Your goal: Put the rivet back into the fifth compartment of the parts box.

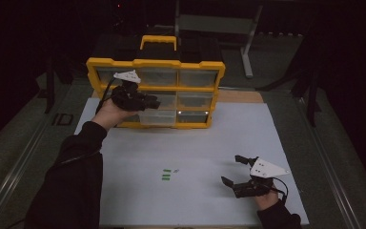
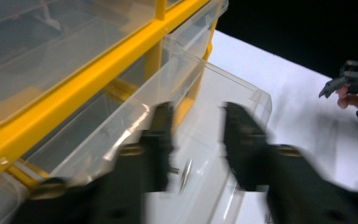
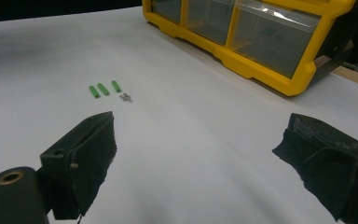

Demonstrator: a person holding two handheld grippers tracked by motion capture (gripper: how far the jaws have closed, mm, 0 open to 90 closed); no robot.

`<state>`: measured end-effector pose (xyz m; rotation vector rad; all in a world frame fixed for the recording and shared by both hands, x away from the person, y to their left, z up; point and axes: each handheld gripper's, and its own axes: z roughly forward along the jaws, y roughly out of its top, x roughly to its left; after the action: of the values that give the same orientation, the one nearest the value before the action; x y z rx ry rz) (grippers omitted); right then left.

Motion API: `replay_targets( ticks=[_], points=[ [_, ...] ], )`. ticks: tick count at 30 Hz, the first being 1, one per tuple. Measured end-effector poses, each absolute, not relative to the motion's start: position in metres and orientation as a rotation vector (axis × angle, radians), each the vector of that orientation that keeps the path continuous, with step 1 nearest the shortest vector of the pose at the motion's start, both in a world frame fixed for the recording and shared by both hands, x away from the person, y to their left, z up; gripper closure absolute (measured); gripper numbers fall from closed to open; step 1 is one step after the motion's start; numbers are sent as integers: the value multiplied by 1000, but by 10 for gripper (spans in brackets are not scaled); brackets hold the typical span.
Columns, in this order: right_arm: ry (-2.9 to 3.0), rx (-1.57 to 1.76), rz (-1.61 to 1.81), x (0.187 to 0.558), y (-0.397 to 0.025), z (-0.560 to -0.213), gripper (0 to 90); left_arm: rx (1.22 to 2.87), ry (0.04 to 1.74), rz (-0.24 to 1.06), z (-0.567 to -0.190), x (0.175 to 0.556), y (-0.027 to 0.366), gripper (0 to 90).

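Note:
A yellow organizer [image 1: 155, 63] with clear drawers stands at the back of the white mat [image 1: 195, 143]. One clear drawer [image 2: 233, 98] in its bottom row is pulled out. My left gripper [image 1: 153, 102] hovers over that drawer, and in the left gripper view its blurred jaws [image 2: 193, 140] stand apart with the drawer's inside showing between them. My right gripper [image 1: 232, 169] rests low at the mat's front right, open with nothing between its fingers [image 3: 198, 140]. Three short green pieces [image 3: 103, 88] and a small metal screw [image 3: 126, 97] lie on the mat ahead of it.
The organizer [image 3: 261, 42] has a yellow carry handle [image 1: 158, 40] on top. A metal frame [image 1: 248, 38] stands behind the table. A wooden strip [image 1: 240, 97] shows beside the organizer. The right hand and its gripper [image 2: 349, 84] appear far off in the left gripper view.

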<state>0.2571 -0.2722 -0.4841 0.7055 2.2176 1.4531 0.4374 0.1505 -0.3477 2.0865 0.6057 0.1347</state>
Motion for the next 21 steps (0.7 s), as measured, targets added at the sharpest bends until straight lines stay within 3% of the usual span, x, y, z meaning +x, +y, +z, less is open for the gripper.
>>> replay_targets(
  ticks=[10, 21],
  points=[
    [2218, 707, 1453, 257, -272, -484, 94, 2084, 596, 142, -340, 426, 145, 18],
    [2217, 703, 1450, 256, -272, -483, 94, 2045, 510, 157, -333, 397, 140, 0]
  ],
)
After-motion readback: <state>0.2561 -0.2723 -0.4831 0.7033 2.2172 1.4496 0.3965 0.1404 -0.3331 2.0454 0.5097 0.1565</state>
